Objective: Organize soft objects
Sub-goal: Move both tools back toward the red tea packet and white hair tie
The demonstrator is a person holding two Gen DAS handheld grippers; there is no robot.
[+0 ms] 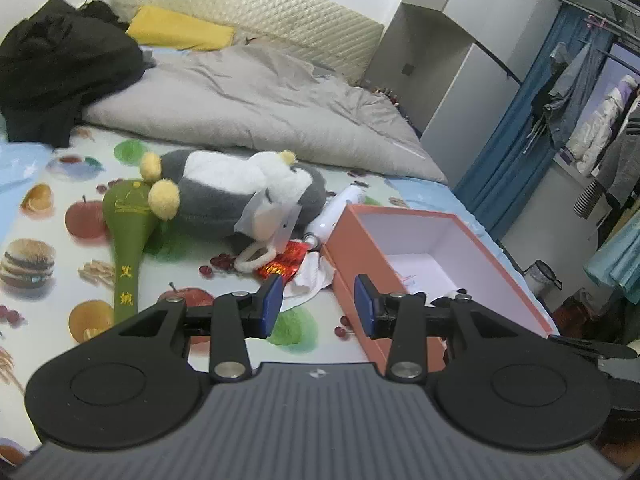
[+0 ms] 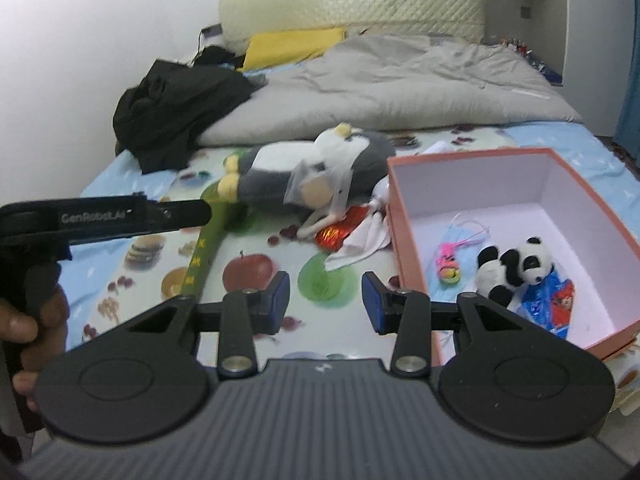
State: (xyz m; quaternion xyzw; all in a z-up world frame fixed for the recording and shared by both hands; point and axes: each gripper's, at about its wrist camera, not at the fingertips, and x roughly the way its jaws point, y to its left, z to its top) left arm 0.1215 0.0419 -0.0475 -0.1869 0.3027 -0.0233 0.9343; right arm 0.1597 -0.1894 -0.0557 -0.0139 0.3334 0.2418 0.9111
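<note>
Both empty: left gripper and right gripper spread apart over a fruit-print sheet. Farther off, left of the orange box, a grey-and-white plush toy lying on its side. Probably light, squashy, bulky; best pinched at the narrower yellow feet or a fold of body.

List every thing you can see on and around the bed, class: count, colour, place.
box: one, orange, open, bed's right
panda toy: one, black-white, inside box
face mask: one, blue, inside box
packet: one, blue-red, inside box
penguin toy: one, grey-white, mid bed
mallet: one, green, beside penguin
wrapper: one, red, near box
duvet: one, grey, behind
jacket: one, black, back left
left gripper: jaws open, empty
right gripper: jaws open, empty
</note>
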